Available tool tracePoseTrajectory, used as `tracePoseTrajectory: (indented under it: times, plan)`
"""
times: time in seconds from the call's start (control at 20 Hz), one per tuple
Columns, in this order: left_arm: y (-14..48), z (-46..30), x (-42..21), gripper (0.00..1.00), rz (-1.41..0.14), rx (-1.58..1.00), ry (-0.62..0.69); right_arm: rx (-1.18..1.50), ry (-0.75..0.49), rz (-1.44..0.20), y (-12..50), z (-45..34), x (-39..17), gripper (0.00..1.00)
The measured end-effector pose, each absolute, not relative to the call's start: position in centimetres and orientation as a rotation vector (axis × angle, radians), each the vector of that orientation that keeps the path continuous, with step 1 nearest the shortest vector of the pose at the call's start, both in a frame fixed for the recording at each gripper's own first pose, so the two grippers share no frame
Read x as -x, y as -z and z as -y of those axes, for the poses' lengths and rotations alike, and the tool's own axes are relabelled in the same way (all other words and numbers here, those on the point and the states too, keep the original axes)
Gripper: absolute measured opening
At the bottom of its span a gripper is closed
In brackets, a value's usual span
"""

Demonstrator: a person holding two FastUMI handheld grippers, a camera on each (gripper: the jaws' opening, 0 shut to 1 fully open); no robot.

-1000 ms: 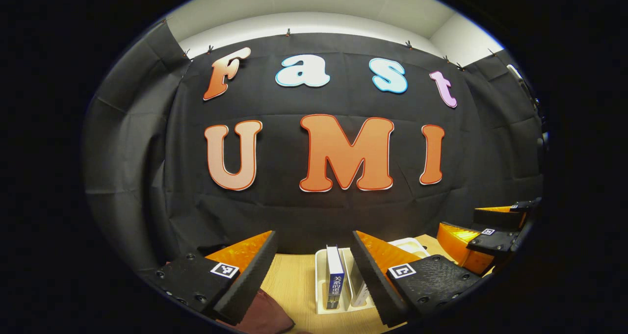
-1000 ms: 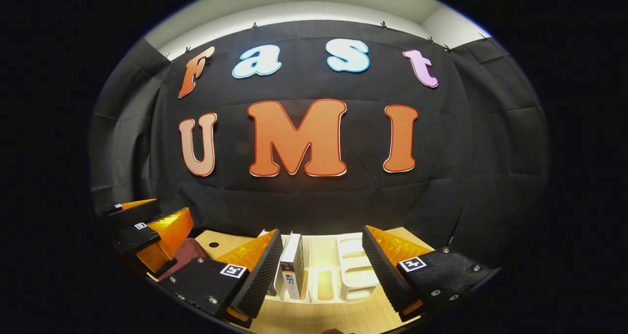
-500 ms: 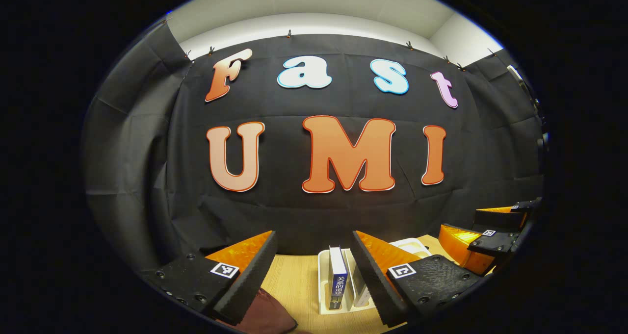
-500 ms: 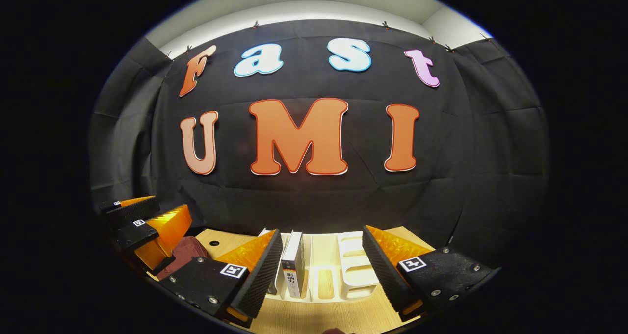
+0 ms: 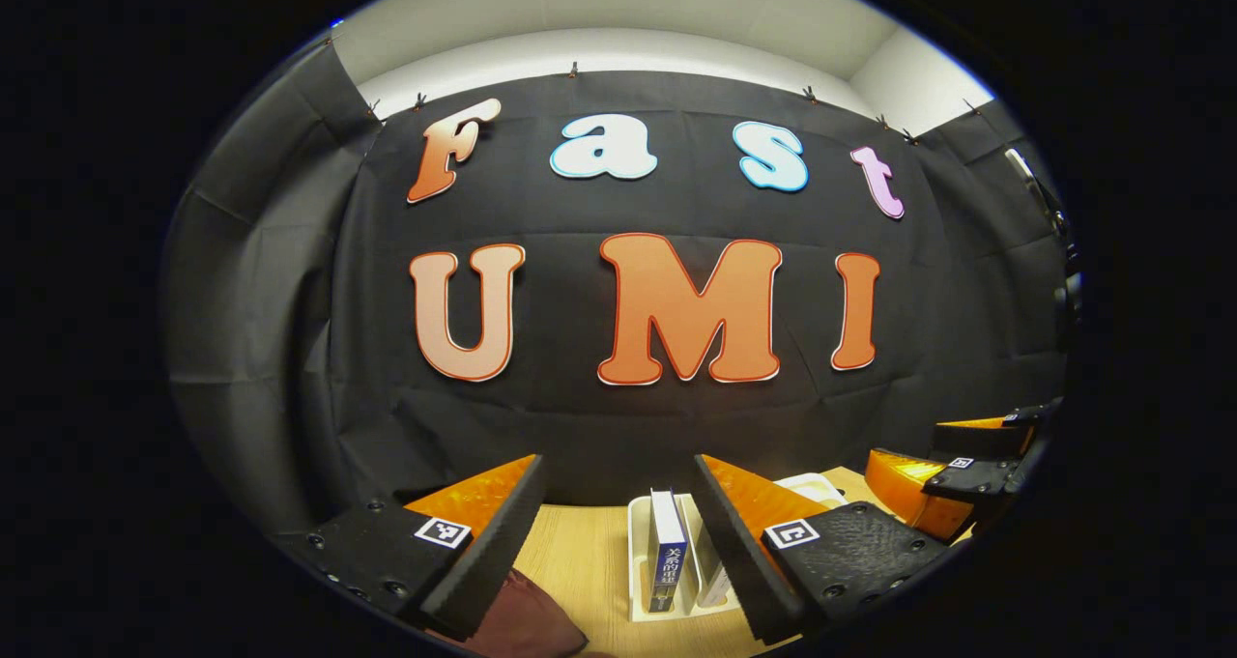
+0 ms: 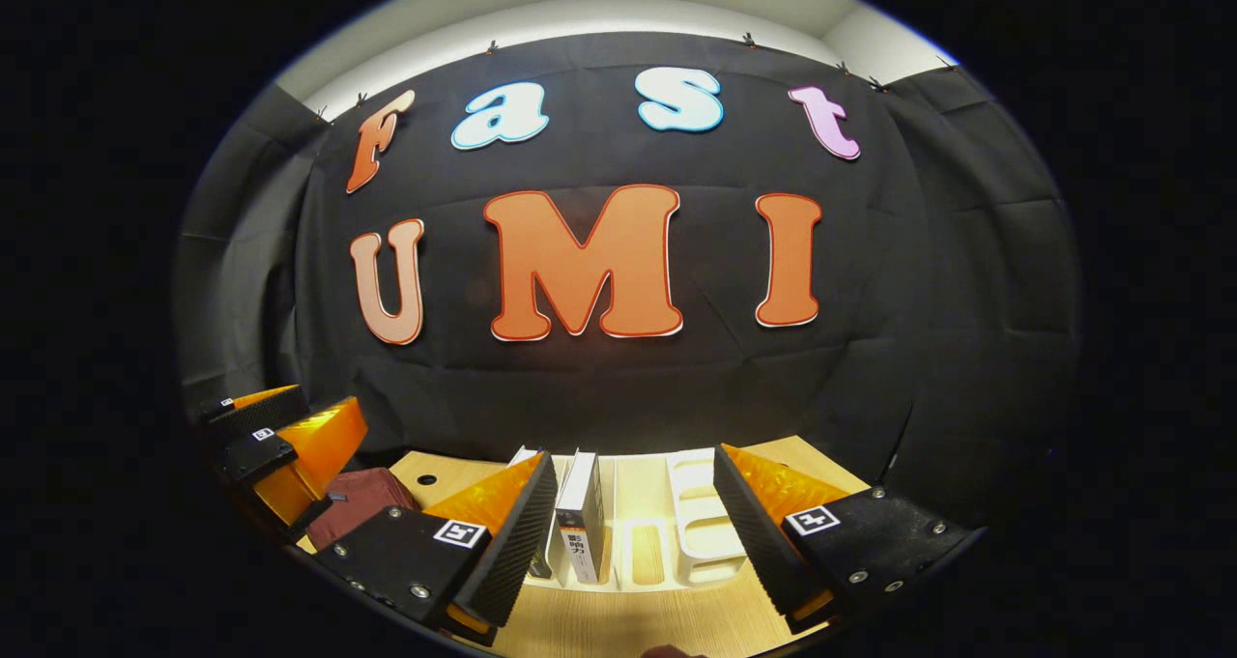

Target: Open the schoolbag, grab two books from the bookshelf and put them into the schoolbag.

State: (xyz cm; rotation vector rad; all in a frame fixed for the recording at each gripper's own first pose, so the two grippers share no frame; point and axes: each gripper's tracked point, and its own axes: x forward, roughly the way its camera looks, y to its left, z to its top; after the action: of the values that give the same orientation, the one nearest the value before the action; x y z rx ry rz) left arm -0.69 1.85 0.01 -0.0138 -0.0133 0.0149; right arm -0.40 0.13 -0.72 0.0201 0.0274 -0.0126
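Two tools, both wide and empty: left tool (image 5: 614, 542), right tool (image 6: 633, 542). We judge nothing started; the schoolbag (image 6: 358, 501), dark red at the desk's (image 6: 618, 629) near-left edge, needs opening first. Books (image 5: 665, 559) stand in the white bookshelf (image 6: 701, 537) mid-desk, toward its far edge. Bare desk lies between bag and shelf.

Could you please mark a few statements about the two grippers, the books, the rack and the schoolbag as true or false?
1. The left gripper is open and holds nothing. True.
2. The right gripper is clamped on a book. False: it is open, apart from the black-and-white book.
3. The blue book stands upright in the white rack. True.
4. The maroon schoolbag sits inside the rack. False: it lies on the wooden table beside it.
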Motion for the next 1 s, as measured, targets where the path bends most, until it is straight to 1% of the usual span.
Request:
tracePoseTrajectory:
  times: [0.1, 0.2, 0.45, 0.7, 1.0]
  plan:
    - [0.4, -2.2, 0.4, 0.95, 0.001, 0.015, -0.024, -0.010, 0.016, -0.017, 0.6, -0.2, 0.4, 0.97]
    - [0.9, -2.8, 0.3, 0.94, -0.008, 0.010, -0.043, 0.009, 0.011, -0.015, 0.7, -0.2, 0.4, 0.97]
    - [1.7, -2.9, 0.2, 0.95, -0.019, 0.007, -0.038, 0.045, 0.002, -0.010, 0.8, -0.4, 0.3, 0.97]
    - [3.2, -3.1, 0.3, 0.94, -0.042, -0.023, -0.019, 0.055, 0.000, -0.021, 1.6, -0.6, 0.0, 0.97]
    - [9.9, -4.0, 1.3, 0.96, -0.179, -0.145, -0.007, 0.061, 0.010, -0.027, 2.6, 0.3, 0.0, 0.96]
